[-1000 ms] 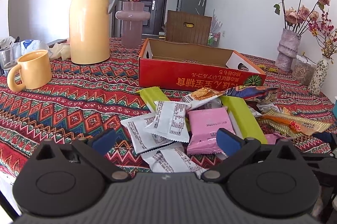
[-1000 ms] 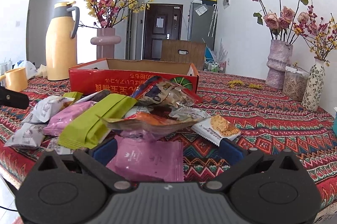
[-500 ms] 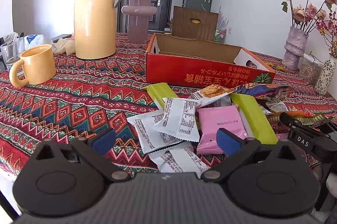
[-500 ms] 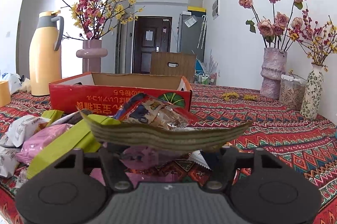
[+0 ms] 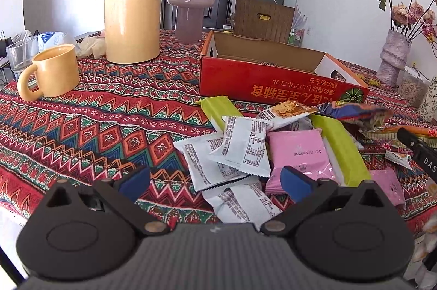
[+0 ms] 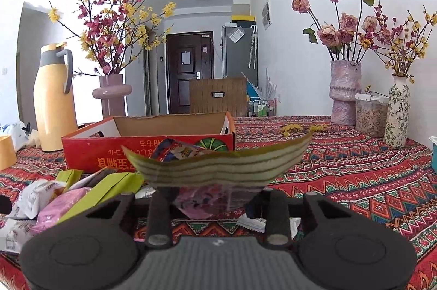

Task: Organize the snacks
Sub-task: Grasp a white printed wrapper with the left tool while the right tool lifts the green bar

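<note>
Since a second ago, right gripper (image 6: pixel 215 197) lifted snack packet (image 6: pixel 218 167), jaws clamped.

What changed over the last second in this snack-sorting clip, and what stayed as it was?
The right gripper, open over the pile a second ago, has shut on a crinkled snack packet and lifted it off the pile, facing the red cardboard box. The left gripper stayed open and empty above the white packets, edging slightly forward. The box, the pink packet and the yellow mug did not move.

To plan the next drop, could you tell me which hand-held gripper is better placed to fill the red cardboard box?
Right hand-held gripper: already shut on a crinkly snack packet, facing the box.
</note>
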Motion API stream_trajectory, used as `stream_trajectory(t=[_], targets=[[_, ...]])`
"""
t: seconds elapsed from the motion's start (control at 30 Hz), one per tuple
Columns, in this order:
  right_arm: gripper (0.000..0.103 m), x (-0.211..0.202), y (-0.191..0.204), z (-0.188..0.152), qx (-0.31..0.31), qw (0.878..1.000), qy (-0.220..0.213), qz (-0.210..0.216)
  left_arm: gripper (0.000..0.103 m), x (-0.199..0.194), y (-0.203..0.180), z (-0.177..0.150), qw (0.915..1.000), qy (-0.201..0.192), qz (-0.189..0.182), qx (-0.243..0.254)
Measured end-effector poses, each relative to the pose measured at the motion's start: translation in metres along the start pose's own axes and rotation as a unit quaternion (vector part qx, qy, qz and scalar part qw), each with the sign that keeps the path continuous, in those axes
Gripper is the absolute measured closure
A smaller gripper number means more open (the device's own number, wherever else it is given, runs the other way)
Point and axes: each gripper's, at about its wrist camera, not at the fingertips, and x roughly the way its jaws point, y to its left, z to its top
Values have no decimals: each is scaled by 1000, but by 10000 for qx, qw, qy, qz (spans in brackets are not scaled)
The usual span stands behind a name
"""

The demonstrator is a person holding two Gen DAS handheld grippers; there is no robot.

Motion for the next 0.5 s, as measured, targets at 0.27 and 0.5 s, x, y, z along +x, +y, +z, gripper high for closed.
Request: stream_trajectory(t=[0.27,0.5], targets=[[70,-11,-11,9,120,9997,-210,-65,0,9,-10,19,9996,-46,111,260],[70,-13,-17,13,201,9994,-275,-56,3,37,-22,33,9985,126,218,486]])
